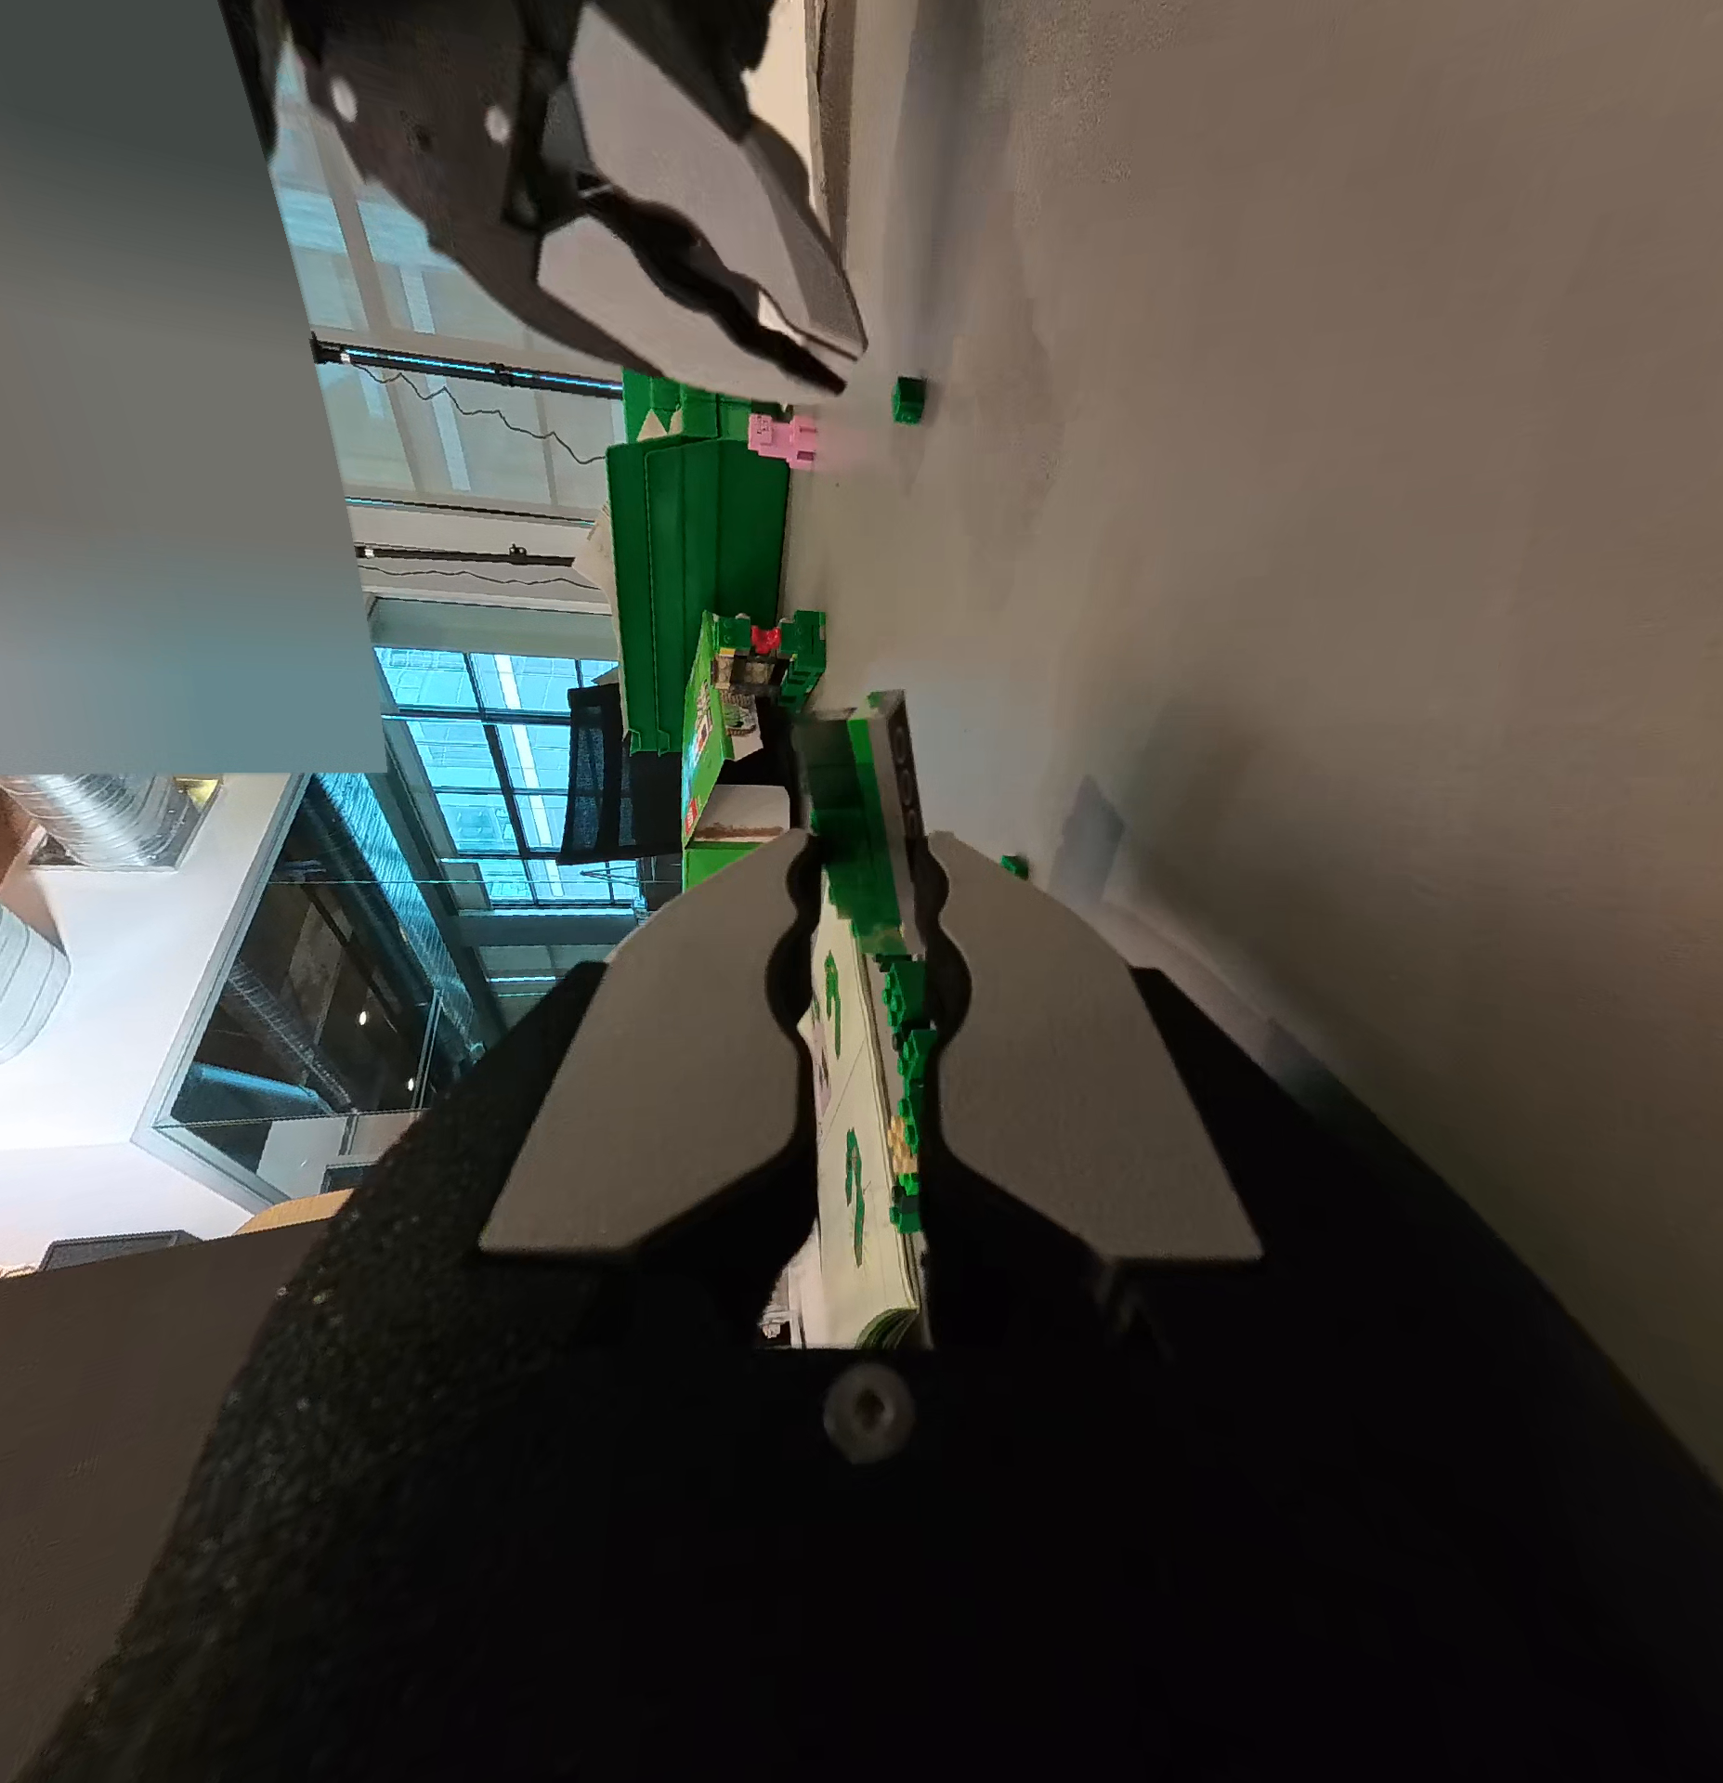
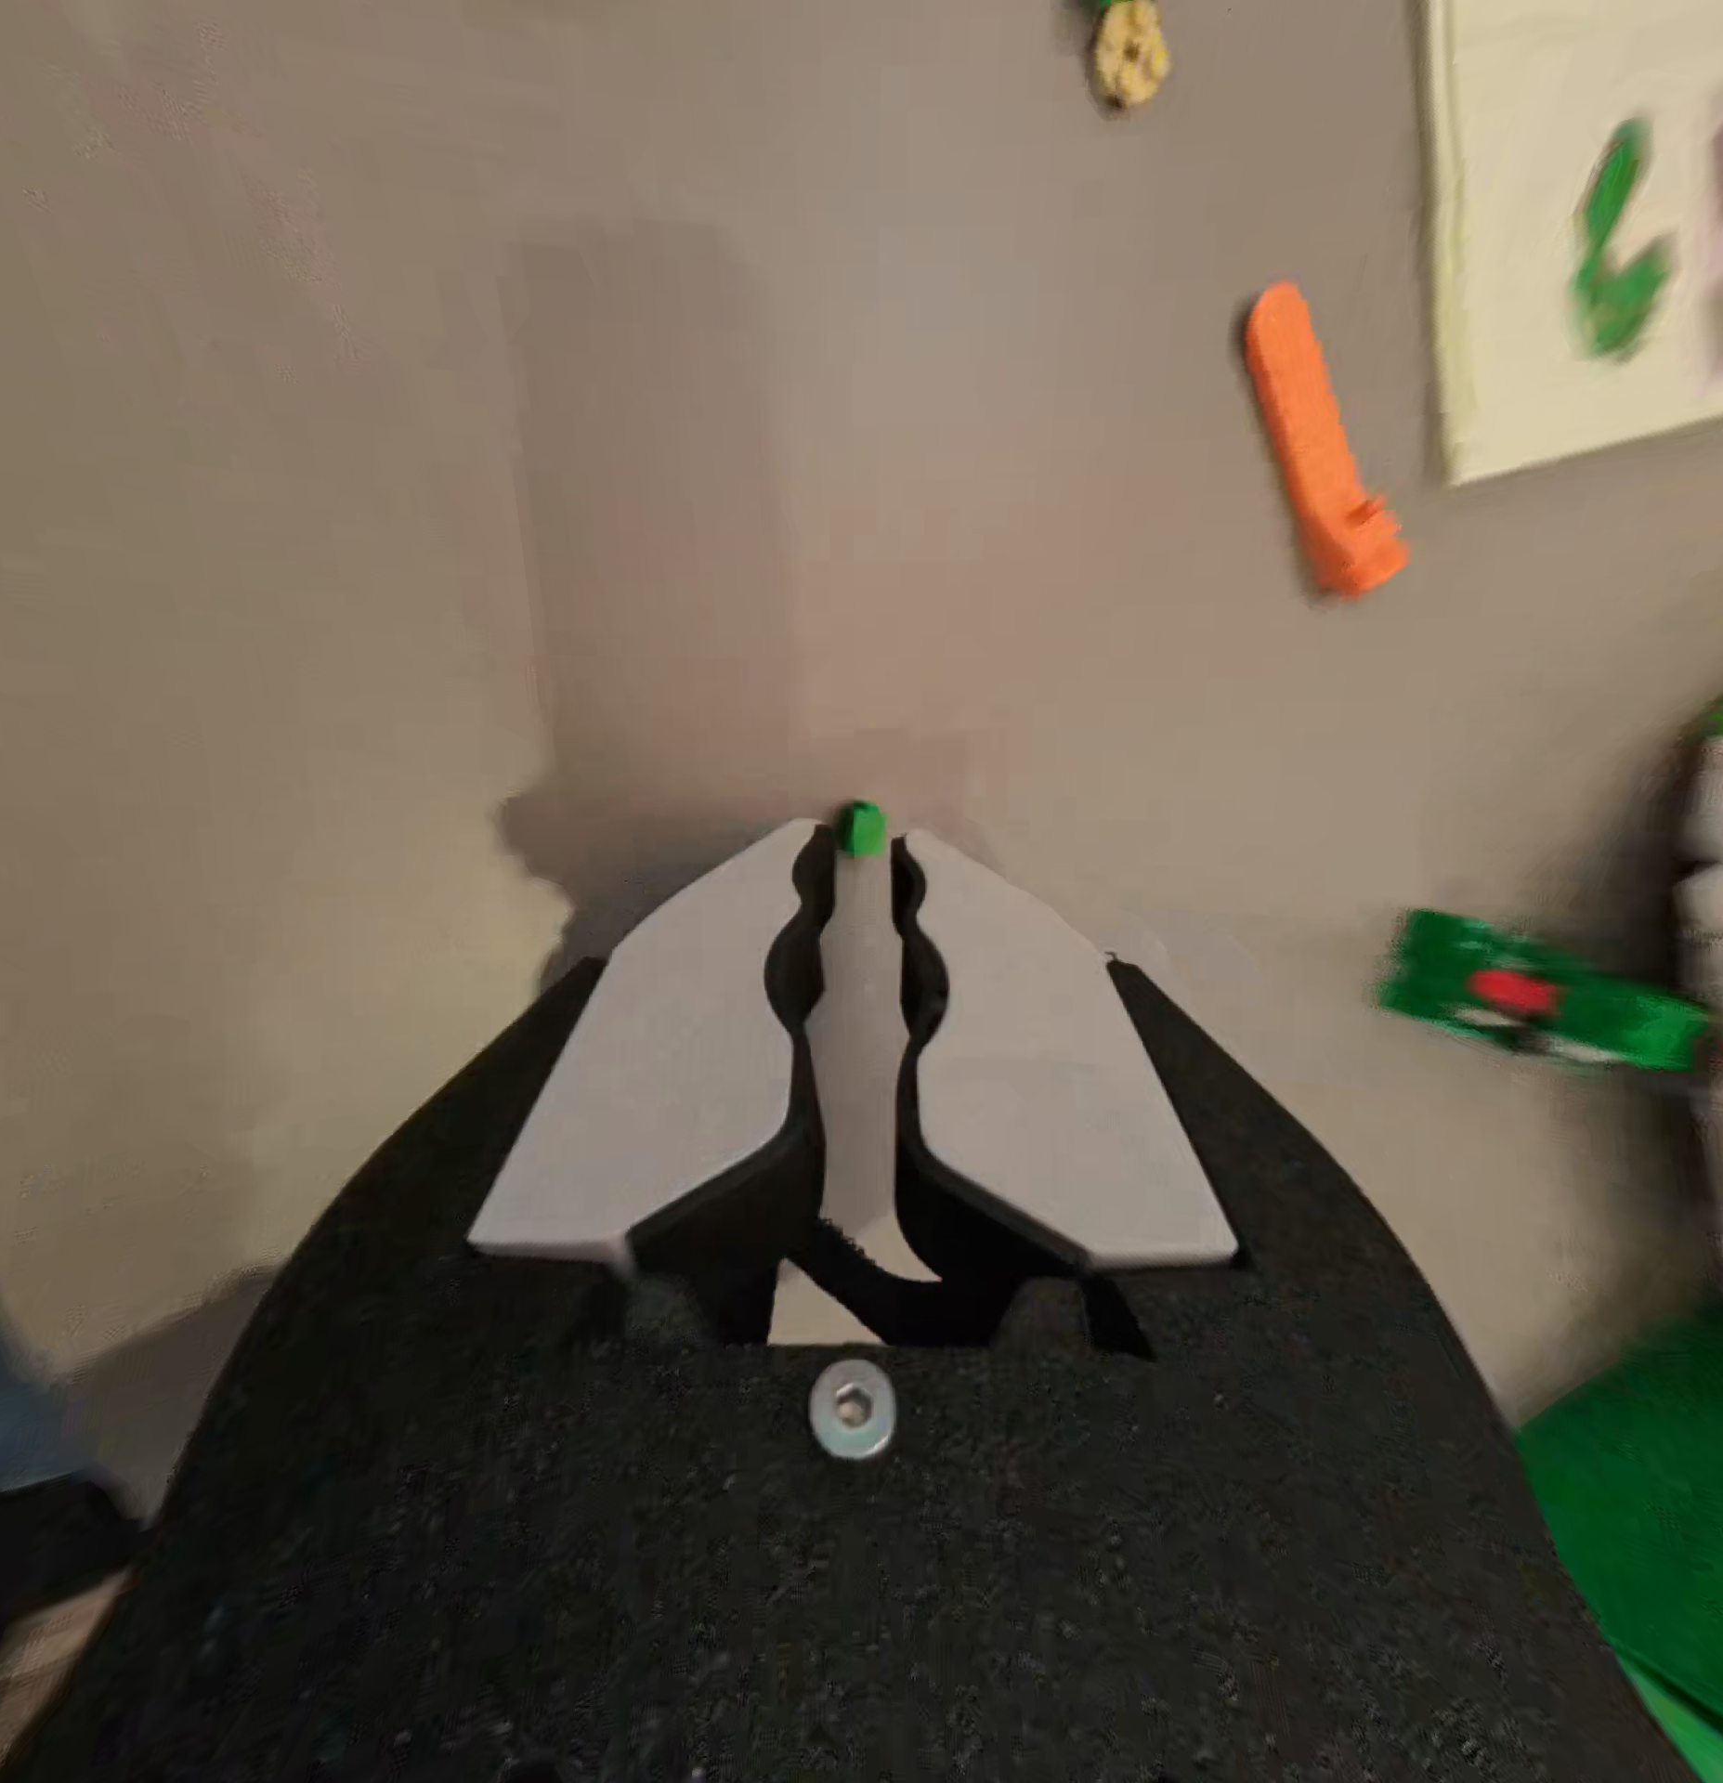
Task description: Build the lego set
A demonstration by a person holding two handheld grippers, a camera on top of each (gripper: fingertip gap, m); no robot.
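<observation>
In the left wrist view the table (image 1: 1320, 579) stands on edge at the right. My left gripper (image 1: 872, 844) is shut on a lego build (image 1: 862, 810), a grey plate with green bricks on it, held above the instruction booklet (image 1: 852, 1158). My right gripper (image 2: 855, 837) has its jaws a narrow gap apart and empty. A small green brick (image 2: 858, 830) lies on the table just beyond its tips. In the left wrist view the right gripper (image 1: 828, 371) hovers at the top, a short way from that brick (image 1: 907, 398).
A pink pig figure (image 1: 785, 439), green bins (image 1: 703, 569), the set's box (image 1: 708, 733) and a small green and red build (image 1: 770, 646) stand at the far side. An orange brick separator (image 2: 1316, 434), the booklet (image 2: 1591, 222), a tan round piece (image 2: 1132, 53) and a green bin (image 2: 1658, 1495) lie near the right gripper.
</observation>
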